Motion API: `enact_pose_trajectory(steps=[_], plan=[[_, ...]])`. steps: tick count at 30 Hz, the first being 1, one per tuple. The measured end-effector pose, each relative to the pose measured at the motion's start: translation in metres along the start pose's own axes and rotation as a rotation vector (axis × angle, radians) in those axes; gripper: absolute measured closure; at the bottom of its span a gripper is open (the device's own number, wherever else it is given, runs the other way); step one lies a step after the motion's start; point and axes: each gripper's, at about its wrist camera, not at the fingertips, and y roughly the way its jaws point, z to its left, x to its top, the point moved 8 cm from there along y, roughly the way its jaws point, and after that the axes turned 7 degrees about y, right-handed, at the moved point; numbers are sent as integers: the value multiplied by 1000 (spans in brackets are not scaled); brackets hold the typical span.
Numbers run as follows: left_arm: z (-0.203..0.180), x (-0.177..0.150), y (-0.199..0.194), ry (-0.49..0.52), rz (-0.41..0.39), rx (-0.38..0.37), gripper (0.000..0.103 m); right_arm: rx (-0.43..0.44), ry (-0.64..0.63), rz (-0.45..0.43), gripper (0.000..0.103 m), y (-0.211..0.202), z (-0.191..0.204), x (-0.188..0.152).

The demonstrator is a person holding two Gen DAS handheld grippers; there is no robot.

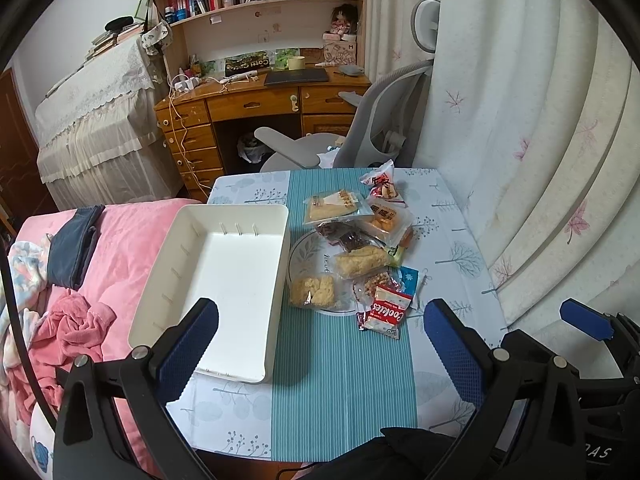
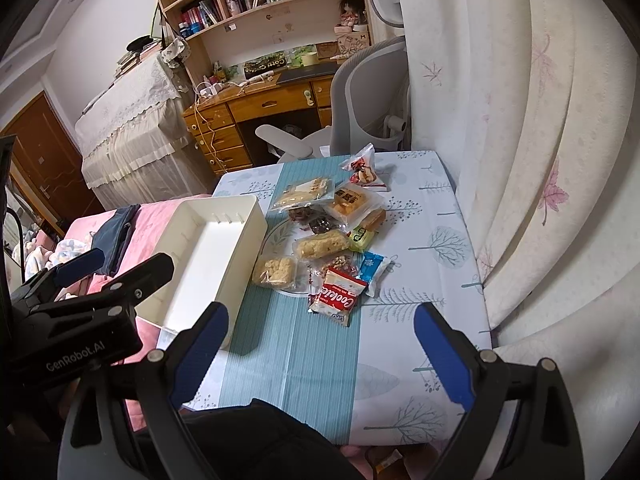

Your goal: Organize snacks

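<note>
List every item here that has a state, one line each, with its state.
White bin: empty, on the table's left side.
Snack pile: sealed packets heaped on a plate, none in the bin.
Cookies packet: sealed, lying flat at the pile's near edge.
Left gripper: open, holding nothing.
Right gripper: open, holding nothing.
Desk drawers: closed.

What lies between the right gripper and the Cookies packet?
Only bare striped tablecloth. The right gripper hangs open above the table's near end, and nothing sits between it and the Cookies packet. The right wrist view shows it best.
</note>
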Motion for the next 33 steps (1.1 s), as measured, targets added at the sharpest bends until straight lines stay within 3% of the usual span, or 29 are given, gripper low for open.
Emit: enact_pose_trajectory(steps=[22,33], plan=[[-7,-3,7,6,1,-16,1,0,3,-3,8,4,6,-4],[7,-9,20,31,16,-70,1,-15,19,-10,8,5,16,-5]])
